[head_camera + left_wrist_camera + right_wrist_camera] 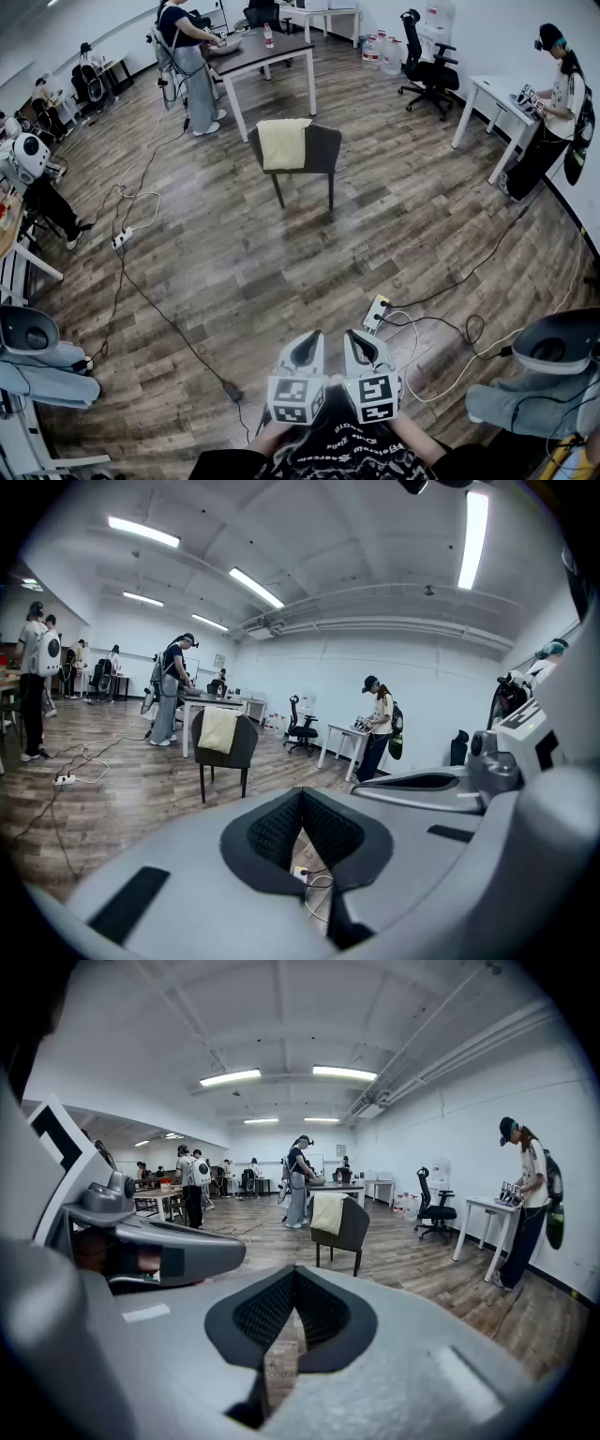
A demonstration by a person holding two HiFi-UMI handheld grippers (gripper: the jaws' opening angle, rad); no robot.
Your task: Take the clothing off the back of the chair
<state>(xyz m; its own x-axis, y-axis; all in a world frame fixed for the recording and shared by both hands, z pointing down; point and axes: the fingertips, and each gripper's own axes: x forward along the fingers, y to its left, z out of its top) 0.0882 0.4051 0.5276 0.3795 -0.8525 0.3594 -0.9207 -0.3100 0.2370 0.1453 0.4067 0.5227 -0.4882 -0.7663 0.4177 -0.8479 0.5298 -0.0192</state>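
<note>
Two hazards were noted; head view: left gripper (pixel 307 339) and right gripper (pixel 364 339) were held close in, well apart from the pale clothing (pixel 283 143) draped over the chair (pixel 322 150) back; cables (pixel 441 323) and a power strip (pixel 377 312) lay on the floor (pixel 281 262) between, so tripping was judged possible; print on the shirt (pixel 347 455) was unreadable. Left gripper view: jaws were closed and empty; unopened, they would merely push the clothing. Right gripper view: jaws were closed and empty; a hard tug might tip the chair; no legible writing.
</note>
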